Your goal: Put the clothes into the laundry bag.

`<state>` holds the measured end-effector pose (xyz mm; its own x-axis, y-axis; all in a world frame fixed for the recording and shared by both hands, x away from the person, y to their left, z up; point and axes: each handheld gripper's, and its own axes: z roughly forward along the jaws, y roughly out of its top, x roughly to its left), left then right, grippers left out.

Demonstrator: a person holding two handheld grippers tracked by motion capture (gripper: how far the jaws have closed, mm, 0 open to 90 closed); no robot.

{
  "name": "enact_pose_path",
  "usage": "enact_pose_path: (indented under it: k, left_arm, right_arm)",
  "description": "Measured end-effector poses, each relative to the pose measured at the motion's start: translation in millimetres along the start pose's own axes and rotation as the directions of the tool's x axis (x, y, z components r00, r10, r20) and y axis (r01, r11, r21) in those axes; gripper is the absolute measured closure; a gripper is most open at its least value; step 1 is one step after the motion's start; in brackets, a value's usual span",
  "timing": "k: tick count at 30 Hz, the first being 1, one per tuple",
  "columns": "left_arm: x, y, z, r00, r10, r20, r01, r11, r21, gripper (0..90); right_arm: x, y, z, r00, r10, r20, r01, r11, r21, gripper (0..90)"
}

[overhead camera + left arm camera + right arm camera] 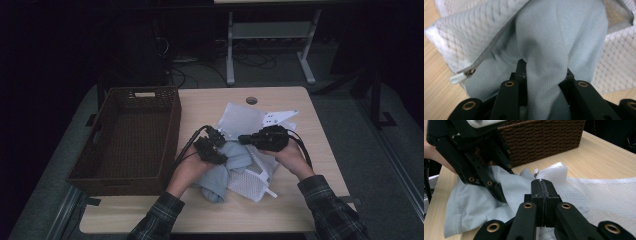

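Observation:
A light blue garment [235, 157] lies crumpled mid-table, partly inside a white mesh laundry bag [252, 182]. My left gripper [219, 152] is shut on a fold of that garment; in the left gripper view the cloth [554, 37] bulges up between the jaws of the left gripper [545, 72]. The bag's open zipper edge and its white pull [456, 78] run beside the fold. My right gripper [243, 139] is shut on the mesh bag's rim, with the jaws of the right gripper [542, 187] pinching the white netting [599, 192]. The garment [474, 205] spreads out to the left of them.
An empty brown wicker basket [125, 95] stands on the table's left side, also behind the cloth as the basket [544, 137]. Pale flat bags [240, 117] and a white sheet [280, 117] lie at the back. A cable hole [251, 100] is near the far edge.

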<state>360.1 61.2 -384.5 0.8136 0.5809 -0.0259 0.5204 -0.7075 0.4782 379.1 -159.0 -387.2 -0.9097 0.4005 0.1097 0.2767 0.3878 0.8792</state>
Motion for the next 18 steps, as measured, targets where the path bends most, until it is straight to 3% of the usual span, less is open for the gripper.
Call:
enact_pose_path:
  k: [9,18]
  left_arm:
    - [-3.7,17.9,8.6,0.9989,-0.048,0.002,0.048,0.9987,-0.021,69.4]
    - [6.7,22.1,15.7,0.9921,-0.122,-0.030,0.120,0.9915,-0.050,69.3]
  right_arm:
    - [4.9,6.6,-5.0,0.9999,-0.012,-0.006,0.012,1.000,-0.022,89.1]
    - [5.9,6.4,-3.7,0.9999,-0.011,-0.007,0.010,1.000,-0.019,89.0]
